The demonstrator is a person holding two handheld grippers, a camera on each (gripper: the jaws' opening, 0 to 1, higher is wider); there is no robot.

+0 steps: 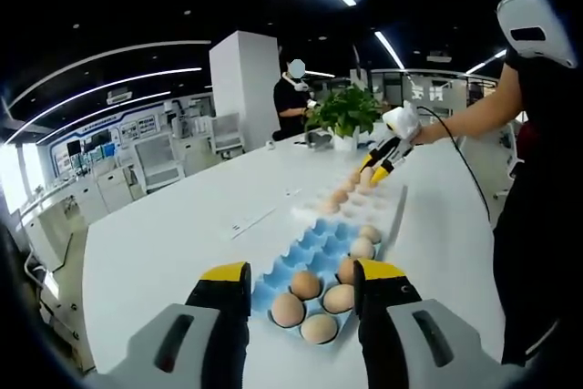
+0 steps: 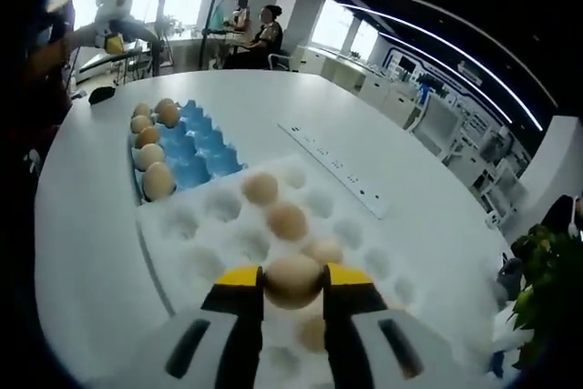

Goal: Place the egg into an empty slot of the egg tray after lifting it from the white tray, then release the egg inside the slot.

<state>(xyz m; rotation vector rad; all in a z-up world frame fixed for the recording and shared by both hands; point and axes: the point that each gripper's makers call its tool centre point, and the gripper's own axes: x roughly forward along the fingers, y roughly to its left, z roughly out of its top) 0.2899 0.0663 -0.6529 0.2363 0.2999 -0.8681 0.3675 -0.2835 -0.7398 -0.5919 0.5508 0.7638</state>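
egg pinched over the white tray, blue tray waiting

in the right gripper view the right gripper point(image 2: 292, 284) has its two yellow-tipped jaws closed on a brown egg point(image 2: 292, 280), one jaw on each side of its widest part. the egg sits just above the white tray point(image 2: 196, 234), where a few other brown eggs rest in their cups. beyond it, touching or just beside its far edge, lies the blue egg tray point(image 2: 196, 148), with eggs lined along one side and many slots bare. a white power strip point(image 2: 332, 168) runs along the table point(image 2: 428, 225) near both trays.

in the left gripper view the left gripper point(image 1: 301, 284) hovers near the blue egg tray point(image 1: 314, 252) with its jaws spread apart and nothing between them.

the egg is probably light, stiff and brittle, with a smooth curved shell that could slide out of a loose hold or crack under a hard one. a gentle squeeze across the middle, as here, looks like the safest hold. lowering it narrow end down into a bare blue slot before easing the jaws apart would likely spare the shell.
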